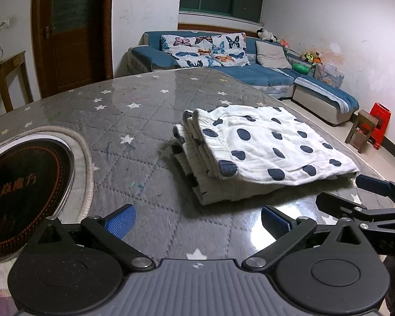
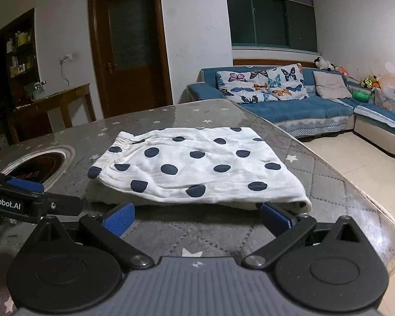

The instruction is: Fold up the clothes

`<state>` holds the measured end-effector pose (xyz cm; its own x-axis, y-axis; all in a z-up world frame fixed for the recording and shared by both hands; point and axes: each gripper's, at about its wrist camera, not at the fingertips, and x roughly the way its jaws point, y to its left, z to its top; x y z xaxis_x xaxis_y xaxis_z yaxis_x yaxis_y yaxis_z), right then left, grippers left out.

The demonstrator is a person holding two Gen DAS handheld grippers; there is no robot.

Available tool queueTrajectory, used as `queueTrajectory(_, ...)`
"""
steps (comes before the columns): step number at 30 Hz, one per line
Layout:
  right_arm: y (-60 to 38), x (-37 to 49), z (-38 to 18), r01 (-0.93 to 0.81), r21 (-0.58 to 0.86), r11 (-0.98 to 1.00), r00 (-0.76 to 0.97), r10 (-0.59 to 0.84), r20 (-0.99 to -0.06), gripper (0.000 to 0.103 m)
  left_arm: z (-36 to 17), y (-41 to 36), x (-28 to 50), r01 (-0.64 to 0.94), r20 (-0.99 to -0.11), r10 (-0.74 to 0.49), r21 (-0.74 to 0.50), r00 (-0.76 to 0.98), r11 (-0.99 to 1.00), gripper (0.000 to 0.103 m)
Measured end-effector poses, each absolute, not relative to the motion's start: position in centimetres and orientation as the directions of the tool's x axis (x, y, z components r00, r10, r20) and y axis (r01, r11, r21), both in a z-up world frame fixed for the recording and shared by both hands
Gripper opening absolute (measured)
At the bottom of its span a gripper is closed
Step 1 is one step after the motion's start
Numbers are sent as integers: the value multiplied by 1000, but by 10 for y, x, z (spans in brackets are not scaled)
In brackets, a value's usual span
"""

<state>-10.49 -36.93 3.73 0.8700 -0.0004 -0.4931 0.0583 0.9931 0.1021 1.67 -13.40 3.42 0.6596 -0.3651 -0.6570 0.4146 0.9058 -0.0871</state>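
Observation:
A white garment with dark blue dots (image 1: 260, 152) lies folded in a flat stack on the grey star-quilted table (image 1: 144, 121). In the right wrist view the same garment (image 2: 194, 168) sits straight ahead, its near edge just beyond the fingertips. My left gripper (image 1: 197, 220) is open, nothing between its blue pads, a little short of the garment and to its left. My right gripper (image 2: 197, 217) is also open and empty; it appears in the left wrist view as the right gripper (image 1: 366, 194) at the garment's near right corner. The left gripper's fingers (image 2: 26, 187) show at the left edge.
A round dark hotplate (image 1: 21, 192) is set into the table at the left. The table's curved glass edge (image 2: 376, 210) runs close on the right. Beyond are a blue sofa (image 2: 289, 105), a wooden door (image 2: 129, 50), a side table (image 2: 58, 105) and stools (image 1: 368, 129).

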Motion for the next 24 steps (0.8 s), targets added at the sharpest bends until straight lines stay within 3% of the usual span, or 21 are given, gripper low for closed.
queueTrajectory(24, -355, -121, 33, 63, 138, 988, 860, 16, -510, 103, 33, -125, -9, 407, -653, -365, -95, 663, 909, 103)
